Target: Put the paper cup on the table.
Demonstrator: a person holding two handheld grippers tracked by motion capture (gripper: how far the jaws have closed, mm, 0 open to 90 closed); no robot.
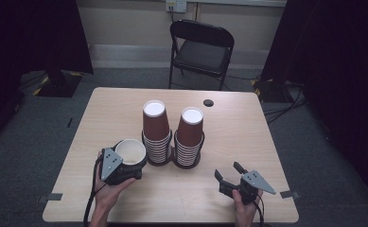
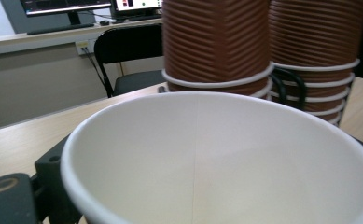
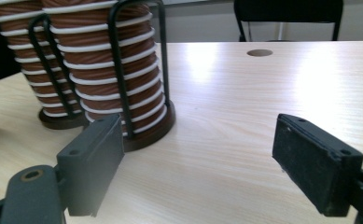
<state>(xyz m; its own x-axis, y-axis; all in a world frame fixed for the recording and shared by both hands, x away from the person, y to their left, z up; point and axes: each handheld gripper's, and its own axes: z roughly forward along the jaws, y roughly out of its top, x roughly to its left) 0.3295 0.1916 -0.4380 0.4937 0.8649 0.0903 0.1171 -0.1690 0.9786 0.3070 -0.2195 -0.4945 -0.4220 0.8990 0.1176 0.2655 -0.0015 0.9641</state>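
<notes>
Nearest, left gripper (image 1: 125,166) closed on a single paper cup (image 1: 130,151), mouth up, empty, white inside, held just above the bench (image 1: 248,137) beside the left cup stack (image 1: 156,132). One of the fingers (image 2: 53,186) just visible beneath the rim; too hard a squeeze likely to crumple the thin wall, too light and the cup could slip or tip. To the right, right gripper (image 1: 232,176) with fingers (image 3: 91,163) spread wide, holding nothing, resting low over the bench. Farther on, two wire holders (image 3: 123,70) full of inverted brown cups; right cup stack (image 1: 189,137) touching its neighbour. Careless swing liable to topple either. Beyond, a folding chair (image 1: 201,47).
</notes>
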